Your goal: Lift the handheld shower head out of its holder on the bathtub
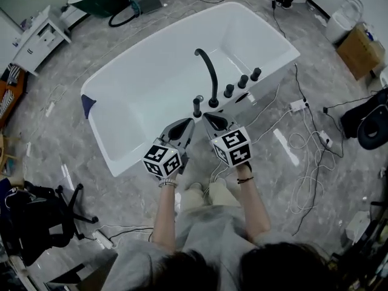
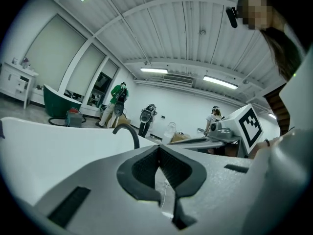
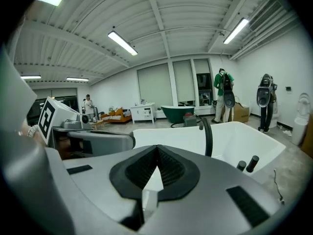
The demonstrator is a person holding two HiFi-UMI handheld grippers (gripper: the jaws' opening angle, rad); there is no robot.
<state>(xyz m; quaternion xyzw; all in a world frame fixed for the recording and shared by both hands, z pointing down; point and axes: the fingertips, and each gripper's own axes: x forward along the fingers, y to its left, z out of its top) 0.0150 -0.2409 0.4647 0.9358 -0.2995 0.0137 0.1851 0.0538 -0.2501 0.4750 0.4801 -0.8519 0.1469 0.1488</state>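
The handheld shower head (image 1: 197, 105), a short black stick with a chrome top, stands upright in its holder on the near rim of the white bathtub (image 1: 115, 156), left of the arched black spout (image 1: 210, 73). My left gripper (image 1: 188, 122) is just short of it, jaws shut and empty. My right gripper (image 1: 207, 116) is beside it, also shut and empty, with its tips close to the spout's base. In the left gripper view, the shut jaws (image 2: 157, 148) hide the shower head; only the spout (image 2: 130, 134) shows. The right gripper view's shut jaws (image 3: 157, 150) face the spout (image 3: 208, 136).
Three black knobs (image 1: 242, 81) line the rim right of the spout. Cables and a power strip (image 1: 298, 106) lie on the grey floor to the right. An office chair (image 1: 45, 214) stands at the left. A green tub (image 3: 179, 114) and people are far across the room.
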